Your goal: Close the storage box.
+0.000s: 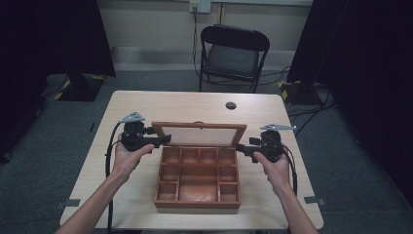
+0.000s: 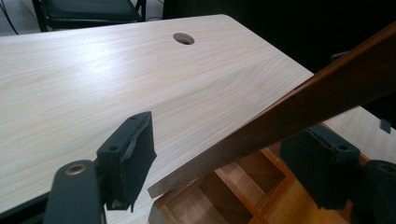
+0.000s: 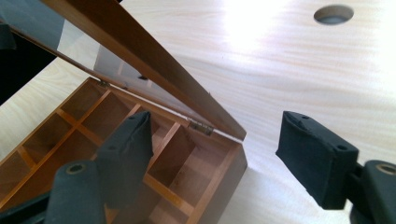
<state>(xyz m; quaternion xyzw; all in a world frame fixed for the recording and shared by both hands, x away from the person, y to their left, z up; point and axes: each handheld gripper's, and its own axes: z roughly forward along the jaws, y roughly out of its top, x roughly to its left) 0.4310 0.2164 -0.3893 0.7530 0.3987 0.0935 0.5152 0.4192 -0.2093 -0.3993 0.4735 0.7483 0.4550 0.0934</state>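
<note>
At frame centre, the hinged lid (image 1: 198, 134) stands raised between both gaping, empty tools, left tool (image 1: 163, 140) and right tool (image 1: 242, 147); judged best practice: bracket each side edge evenly, steady over the compartmented wooden box (image 1: 198, 187).

Wooden compartment box (image 1: 197, 185), reddish-brown, centred on the desk (image 1: 141, 105) nearer its front edge, divided into small empty cells around one larger cell; hinged lid (image 1: 198, 135) with clear pane in wooden frame, raised, tilted toward the desk's far edge
</note>
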